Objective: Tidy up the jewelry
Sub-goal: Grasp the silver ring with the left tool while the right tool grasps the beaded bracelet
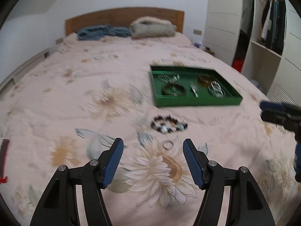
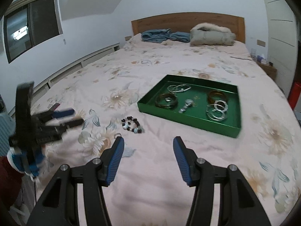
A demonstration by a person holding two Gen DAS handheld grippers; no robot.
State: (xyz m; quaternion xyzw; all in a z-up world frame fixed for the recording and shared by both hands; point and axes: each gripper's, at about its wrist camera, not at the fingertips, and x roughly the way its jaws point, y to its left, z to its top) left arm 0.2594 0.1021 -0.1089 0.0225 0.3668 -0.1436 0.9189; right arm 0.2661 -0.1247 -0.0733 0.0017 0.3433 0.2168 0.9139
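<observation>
A green tray lies on the bed and holds several bangles, clear rings and a watch. A dark beaded bracelet lies on the bedspread in front of the tray. A small silver ring lies nearer, just ahead of my left gripper, which is open and empty above the bedspread. My right gripper is open and empty over bare bedspread, right of the bracelet. The left gripper also shows blurred in the right wrist view.
The floral pink bedspread covers the bed. Folded blue cloth and a grey coat lie by the wooden headboard. An open wardrobe stands to the right. A window is on the left wall.
</observation>
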